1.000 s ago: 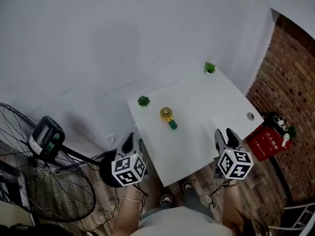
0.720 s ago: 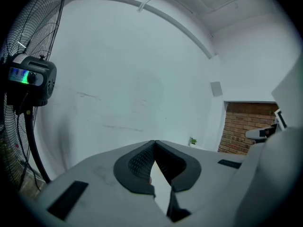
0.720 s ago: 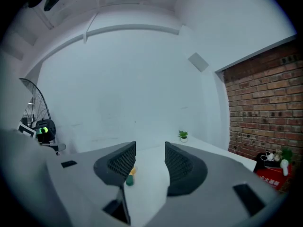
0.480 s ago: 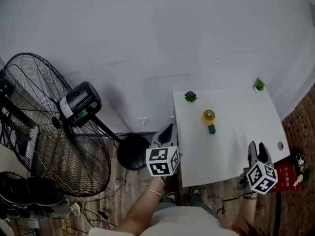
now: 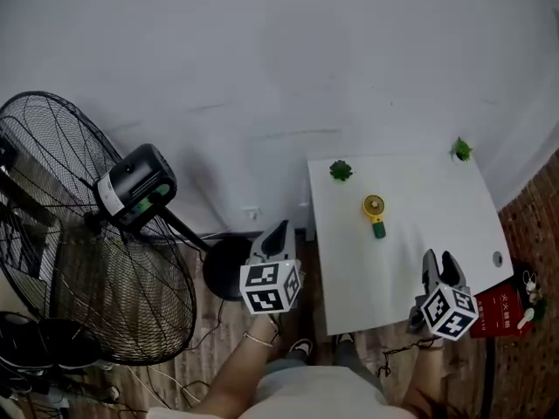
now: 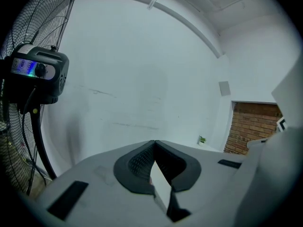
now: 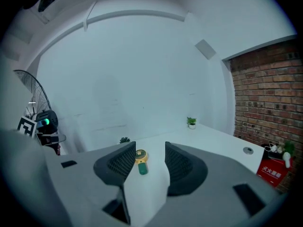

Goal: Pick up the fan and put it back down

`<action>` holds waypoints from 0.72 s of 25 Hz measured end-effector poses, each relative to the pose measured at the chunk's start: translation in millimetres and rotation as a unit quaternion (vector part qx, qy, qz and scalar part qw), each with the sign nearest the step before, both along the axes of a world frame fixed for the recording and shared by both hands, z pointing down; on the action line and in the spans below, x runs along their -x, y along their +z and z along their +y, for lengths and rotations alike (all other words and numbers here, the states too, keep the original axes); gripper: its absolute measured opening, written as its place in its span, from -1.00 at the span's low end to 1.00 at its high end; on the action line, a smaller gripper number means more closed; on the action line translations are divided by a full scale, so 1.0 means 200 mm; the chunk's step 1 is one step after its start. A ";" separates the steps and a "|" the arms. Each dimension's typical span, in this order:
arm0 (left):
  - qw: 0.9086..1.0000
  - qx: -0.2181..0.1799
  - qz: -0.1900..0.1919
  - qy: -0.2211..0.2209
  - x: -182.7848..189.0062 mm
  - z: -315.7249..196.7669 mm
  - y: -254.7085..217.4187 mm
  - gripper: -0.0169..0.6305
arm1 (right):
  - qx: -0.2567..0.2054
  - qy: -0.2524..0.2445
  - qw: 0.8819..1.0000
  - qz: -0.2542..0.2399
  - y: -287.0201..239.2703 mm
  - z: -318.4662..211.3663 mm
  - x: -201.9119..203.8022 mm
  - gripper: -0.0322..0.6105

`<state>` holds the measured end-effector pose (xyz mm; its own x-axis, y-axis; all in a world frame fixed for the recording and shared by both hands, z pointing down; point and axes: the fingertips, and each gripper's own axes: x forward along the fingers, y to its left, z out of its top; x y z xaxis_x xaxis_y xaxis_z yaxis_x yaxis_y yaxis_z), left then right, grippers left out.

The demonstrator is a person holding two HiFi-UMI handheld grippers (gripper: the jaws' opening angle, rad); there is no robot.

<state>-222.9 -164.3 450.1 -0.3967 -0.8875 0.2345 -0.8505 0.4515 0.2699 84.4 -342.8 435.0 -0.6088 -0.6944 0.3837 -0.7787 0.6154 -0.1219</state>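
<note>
1. Our left gripper has its jaws pressed together, holding nothing.
2. Our right gripper has its jaws apart and empty.
3. The small yellow fan lies on the white surface, apart from both.

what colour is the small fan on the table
Small fan: yellow head, green handle; best in the head view.

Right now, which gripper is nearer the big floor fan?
Left. The left gripper hangs beside the floor fan, by its base; the right gripper hangs at the white table's opposite side.
</note>
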 end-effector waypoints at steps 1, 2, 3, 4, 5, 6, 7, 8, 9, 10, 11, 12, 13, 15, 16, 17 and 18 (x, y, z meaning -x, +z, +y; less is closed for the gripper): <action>1.000 0.001 0.002 -0.006 0.02 0.02 0.01 -0.91 | 0.002 -0.006 1.000 0.004 0.01 0.00 0.03 -0.30; 1.000 0.003 0.004 -0.011 0.04 0.03 0.01 -0.91 | 0.004 -0.013 1.000 0.008 0.02 -0.01 0.07 -0.29; 1.000 0.005 0.005 -0.016 0.06 0.04 0.03 -0.91 | 0.006 -0.020 1.000 0.012 0.04 -0.02 0.10 -0.29; 1.000 0.008 0.006 -0.022 0.07 0.06 0.04 -0.91 | 0.008 -0.027 0.999 0.015 0.06 -0.02 0.12 -0.29; 1.000 0.011 0.006 -0.028 0.08 0.08 0.05 -0.91 | 0.011 -0.034 0.999 0.018 0.08 -0.03 0.15 -0.29; 0.999 0.014 0.007 -0.034 0.09 0.09 0.06 -0.91 | 0.015 -0.041 0.999 0.021 0.10 -0.04 0.18 -0.29; 0.999 0.018 0.008 -0.041 0.10 0.11 0.08 -0.91 | 0.018 -0.049 0.998 0.024 0.12 -0.04 0.21 -0.29; 0.999 0.021 0.010 -0.048 0.11 0.13 0.09 -0.91 | 0.022 -0.058 0.998 0.028 0.14 -0.05 0.24 -0.29; 0.998 0.025 0.011 -0.055 0.11 0.15 0.10 -0.91 | 0.026 -0.066 0.997 0.032 0.16 -0.06 0.27 -0.29; 0.998 0.028 0.013 -0.063 0.12 0.17 0.11 -0.91 | 0.029 -0.074 0.996 0.037 0.18 -0.07 0.29 -0.29; 0.997 0.031 0.014 -0.070 0.13 0.18 0.12 -0.91 | 0.031 -0.082 0.995 0.043 0.20 -0.08 0.32 -0.29; 0.996 0.034 0.016 -0.078 0.13 0.20 0.14 -0.91 | 0.034 -0.091 0.994 0.049 0.22 -0.09 0.35 -0.29; 0.995 0.037 0.019 -0.086 0.14 0.22 0.16 -0.91 | 0.036 -0.100 0.993 0.055 0.25 -0.10 0.38 -0.28; 0.994 0.042 0.024 -0.101 0.14 0.26 0.19 -0.91 | 0.043 -0.119 0.990 0.069 0.31 -0.12 0.44 -0.28; 0.993 0.045 0.026 -0.108 0.14 0.29 0.20 -0.91 | 0.047 -0.128 0.988 0.075 0.34 -0.13 0.47 -0.28; 0.992 0.048 0.027 -0.114 0.14 0.31 0.22 -0.91 | 0.052 -0.136 0.986 0.081 0.37 -0.14 0.49 -0.28; 0.991 0.050 0.028 -0.120 0.13 0.33 0.22 -0.91 | 0.056 -0.144 0.984 0.087 0.40 -0.14 0.52 -0.27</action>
